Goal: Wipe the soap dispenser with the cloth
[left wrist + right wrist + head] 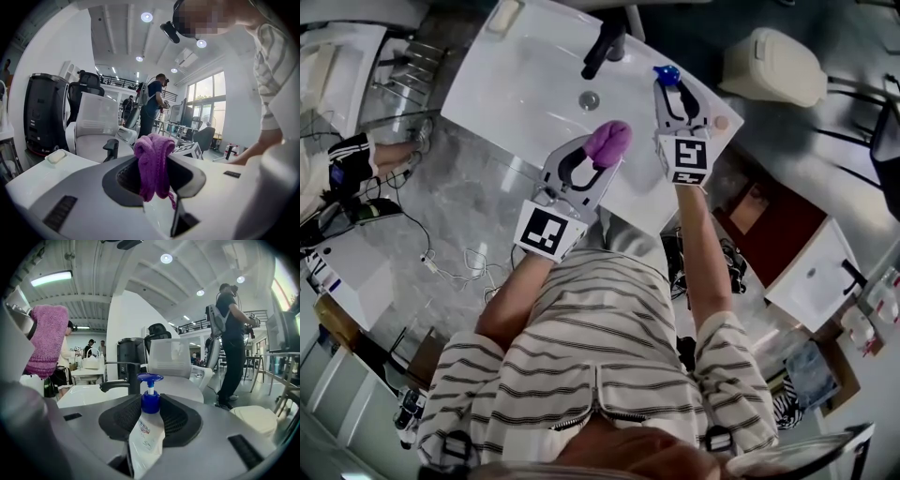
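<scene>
While the left tongs (157, 168) pinch the soft purple cloth (153, 157), the right tongs (151, 416) clamp the soap dispenser (146, 439), probably light and slick, by its body below the pump (150, 378).

right gripper (150, 405): both jaws pressed on a white soap dispenser (145, 437), its blue pump (150, 378) upright above them. purple cloth (47, 338) bunched at upper left, apart from the soap dispenser. black faucet (119, 380) over a white basin (89, 394) behind. a person (232, 333) stands at right.
</scene>
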`<move>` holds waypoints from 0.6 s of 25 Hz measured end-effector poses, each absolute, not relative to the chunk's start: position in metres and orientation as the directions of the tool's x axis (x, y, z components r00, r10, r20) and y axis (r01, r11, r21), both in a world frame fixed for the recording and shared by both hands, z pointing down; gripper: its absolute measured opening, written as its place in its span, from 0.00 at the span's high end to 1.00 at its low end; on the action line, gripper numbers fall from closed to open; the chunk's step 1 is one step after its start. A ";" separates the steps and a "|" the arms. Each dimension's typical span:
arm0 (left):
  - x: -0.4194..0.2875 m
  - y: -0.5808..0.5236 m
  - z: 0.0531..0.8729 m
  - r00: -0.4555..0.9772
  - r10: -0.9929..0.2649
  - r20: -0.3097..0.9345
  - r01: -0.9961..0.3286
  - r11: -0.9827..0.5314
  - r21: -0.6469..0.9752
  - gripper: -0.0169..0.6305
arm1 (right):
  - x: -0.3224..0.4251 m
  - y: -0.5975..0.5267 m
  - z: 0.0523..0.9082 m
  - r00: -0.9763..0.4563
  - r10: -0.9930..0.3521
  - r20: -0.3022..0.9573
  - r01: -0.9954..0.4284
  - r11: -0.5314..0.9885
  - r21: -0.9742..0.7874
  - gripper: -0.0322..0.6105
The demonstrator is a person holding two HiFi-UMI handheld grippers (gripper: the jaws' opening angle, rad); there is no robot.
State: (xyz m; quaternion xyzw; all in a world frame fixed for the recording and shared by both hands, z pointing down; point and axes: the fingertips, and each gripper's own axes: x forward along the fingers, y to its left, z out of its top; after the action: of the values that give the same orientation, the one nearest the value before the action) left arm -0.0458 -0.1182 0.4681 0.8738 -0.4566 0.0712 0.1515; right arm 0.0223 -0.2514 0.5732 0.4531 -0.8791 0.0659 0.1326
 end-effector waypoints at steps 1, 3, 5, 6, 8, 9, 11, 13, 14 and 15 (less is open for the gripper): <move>-0.046 -0.119 0.469 0.573 -0.776 0.264 -0.819 -0.537 0.200 0.77 | 0.023 -0.252 0.574 -0.552 -0.782 0.291 -0.817 0.577 0.002 0.74; -0.046 -0.119 0.470 0.571 -0.776 0.266 -0.821 -0.535 0.202 0.77 | 0.025 -0.254 0.575 -0.545 -0.785 0.294 -0.822 0.570 0.000 0.74; -0.046 -0.119 0.471 0.569 -0.777 0.270 -0.822 -0.531 0.204 0.77 | 0.025 -0.254 0.576 -0.548 -0.781 0.299 -0.820 0.573 -0.007 0.71; -0.046 -0.119 0.471 0.569 -0.777 0.271 -0.823 -0.531 0.205 0.77 | 0.023 -0.254 0.575 -0.556 -0.775 0.301 -0.816 0.578 -0.015 0.70; -0.046 -0.120 0.470 0.569 -0.778 0.269 -0.822 -0.532 0.202 0.77 | 0.020 -0.252 0.574 -0.573 -0.763 0.300 -0.806 0.590 -0.039 0.65; -0.046 -0.120 0.469 0.569 -0.778 0.266 -0.822 -0.533 0.201 0.77 | 0.019 -0.251 0.573 -0.578 -0.760 0.299 -0.804 0.592 -0.049 0.60; -0.046 -0.120 0.466 0.568 -0.781 0.260 -0.823 -0.532 0.201 0.77 | 0.018 -0.248 0.569 -0.580 -0.760 0.294 -0.804 0.591 -0.061 0.57; -0.046 -0.119 0.463 0.564 -0.786 0.254 -0.825 -0.527 0.202 0.77 | 0.020 -0.244 0.563 -0.576 -0.765 0.288 -0.810 0.583 -0.071 0.55; -0.047 -0.119 0.461 0.560 -0.789 0.252 -0.828 -0.523 0.202 0.77 | 0.022 -0.242 0.560 -0.571 -0.771 0.283 -0.815 0.574 -0.080 0.55; -0.048 -0.119 0.459 0.555 -0.794 0.250 -0.831 -0.519 0.199 0.77 | 0.023 -0.240 0.555 -0.566 -0.777 0.275 -0.820 0.564 -0.094 0.55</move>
State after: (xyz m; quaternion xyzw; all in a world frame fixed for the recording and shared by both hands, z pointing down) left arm -0.0478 -0.1192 0.4595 0.8690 -0.4675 0.0636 0.1490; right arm 0.0234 -0.2400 0.5552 0.4545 -0.8786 0.1059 0.1016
